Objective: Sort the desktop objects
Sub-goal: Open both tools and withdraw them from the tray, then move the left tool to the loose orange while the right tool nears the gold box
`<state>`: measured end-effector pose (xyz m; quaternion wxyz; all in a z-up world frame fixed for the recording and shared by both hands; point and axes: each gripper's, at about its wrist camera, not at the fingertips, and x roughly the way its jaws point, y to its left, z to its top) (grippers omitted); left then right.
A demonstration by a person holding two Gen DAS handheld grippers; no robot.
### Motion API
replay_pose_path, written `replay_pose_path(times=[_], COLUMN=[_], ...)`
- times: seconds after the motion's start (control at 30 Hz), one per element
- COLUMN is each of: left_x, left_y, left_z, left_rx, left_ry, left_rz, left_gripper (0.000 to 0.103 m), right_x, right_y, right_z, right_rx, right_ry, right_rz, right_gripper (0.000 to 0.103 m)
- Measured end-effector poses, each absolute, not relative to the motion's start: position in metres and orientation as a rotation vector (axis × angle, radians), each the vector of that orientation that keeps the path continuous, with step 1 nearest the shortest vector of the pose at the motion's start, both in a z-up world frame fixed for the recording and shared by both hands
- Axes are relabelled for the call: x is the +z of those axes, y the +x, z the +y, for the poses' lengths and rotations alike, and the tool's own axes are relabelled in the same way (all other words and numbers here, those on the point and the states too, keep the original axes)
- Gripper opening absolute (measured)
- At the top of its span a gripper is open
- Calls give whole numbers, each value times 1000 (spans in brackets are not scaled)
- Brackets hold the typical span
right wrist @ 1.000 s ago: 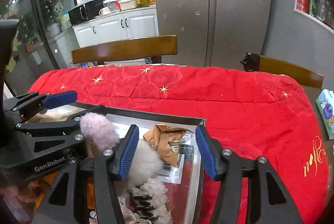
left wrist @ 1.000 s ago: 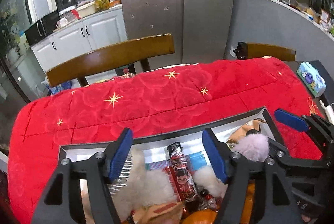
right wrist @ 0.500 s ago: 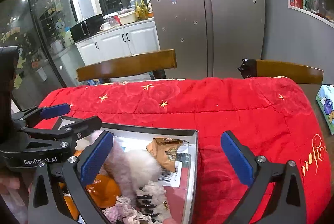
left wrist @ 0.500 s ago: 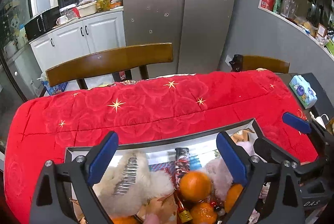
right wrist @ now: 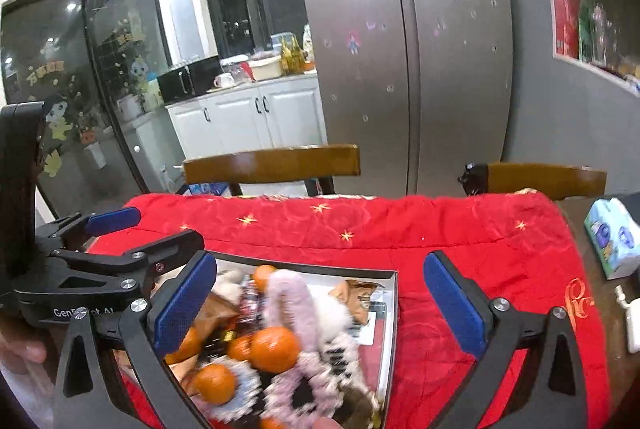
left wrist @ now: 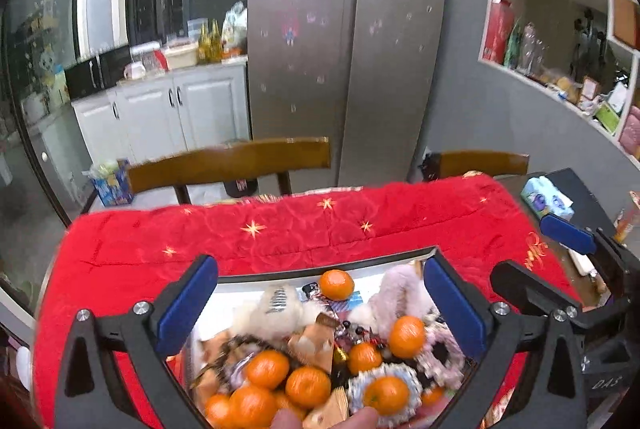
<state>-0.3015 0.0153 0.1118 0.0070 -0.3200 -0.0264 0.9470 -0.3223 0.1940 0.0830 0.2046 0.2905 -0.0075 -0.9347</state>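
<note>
Tray (left wrist: 328, 271) on red cloth (left wrist: 280, 233): oranges (left wrist: 306, 387), fluffy scrunchies (right wrist: 286, 299), snack packets. Left tongs (left wrist: 320, 303), right tongs (right wrist: 320, 303) wide open, empty.

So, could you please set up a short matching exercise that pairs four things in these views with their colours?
Things:
1. quilt
2. tangerines
3. tissue pack
4. chair backrest

Colours:
A. brown wood
B. orange
C. red with gold stars
D. pale blue and white

Pairs: 1-C, 2-B, 3-D, 4-A
</note>
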Motion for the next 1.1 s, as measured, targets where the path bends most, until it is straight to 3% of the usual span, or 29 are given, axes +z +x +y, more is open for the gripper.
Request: replay_pose_path(times=[0.23,0.43,0.57,1.1], left_x=[162,168,156,72], left_y=[-225,-165,-136,-90], left_z=[10,6,11,42], left_rx=[2991,3016,3034,2909], left_ry=[-824,-746,-740,-878], left_rz=[-83,-116,-87,-4], left_gripper=[103,103,103,103], right_x=[137,148,138,51], right_y=[-253,-198,-171,-99], right_z=[190,191,197,197], right_rx=[-2632,-2608,-2584,-2635], right_ry=[670,616,605,683], right_rz=[52,38,-16,180], right_gripper=[103,103,103,103])
